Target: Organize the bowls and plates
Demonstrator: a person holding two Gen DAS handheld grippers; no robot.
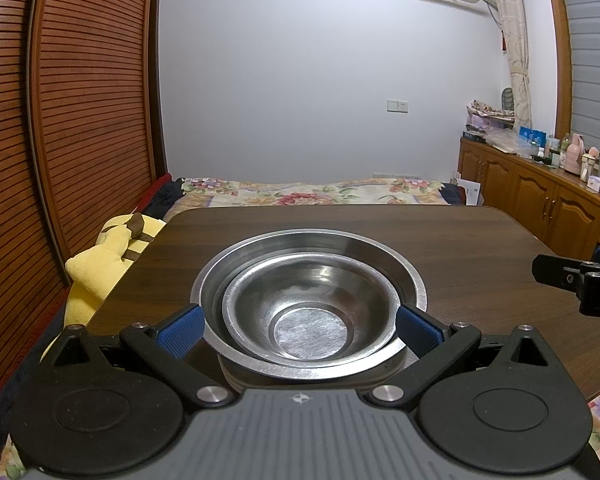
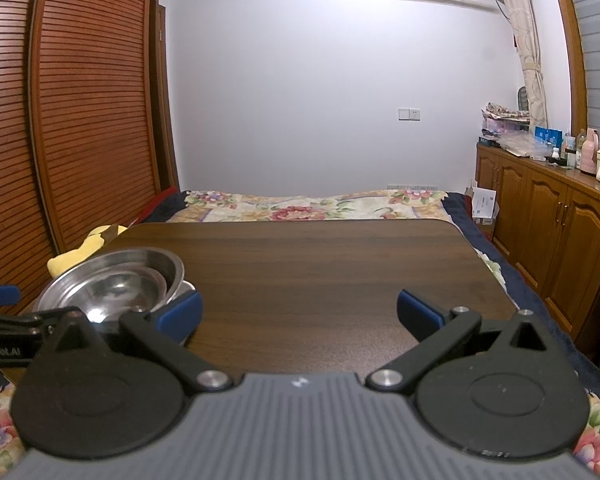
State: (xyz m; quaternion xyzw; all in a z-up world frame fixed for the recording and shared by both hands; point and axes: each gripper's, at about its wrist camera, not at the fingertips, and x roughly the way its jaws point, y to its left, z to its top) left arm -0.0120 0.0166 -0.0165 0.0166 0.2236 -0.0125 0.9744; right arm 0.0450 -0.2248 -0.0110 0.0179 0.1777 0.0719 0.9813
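Table point(image 2: 320, 264) top mostly bare: whole centre, right half and far edge free for a gripper to pass. Only obstacle on it is the nested steel bowl stack point(image 1: 312, 304), at the near-left part of the table. Left gripper point(image 1: 300, 330) sits spread wide around that stack, 2 blue pads flanking the rim, so little side room there. Right gripper point(image 2: 300, 314) spread wide over bare wood, nothing between its fingers. Right gripper's fingers poke in from the right edge of the left view, well apart from the stack. Off the left table edge a yellow plush toy point(image 1: 100, 264) lies just beside; louvered wardrobe doors point(image 1: 80, 100) close that side. Cabinet point(image 2: 560, 224) runs along the right, apart from the table.
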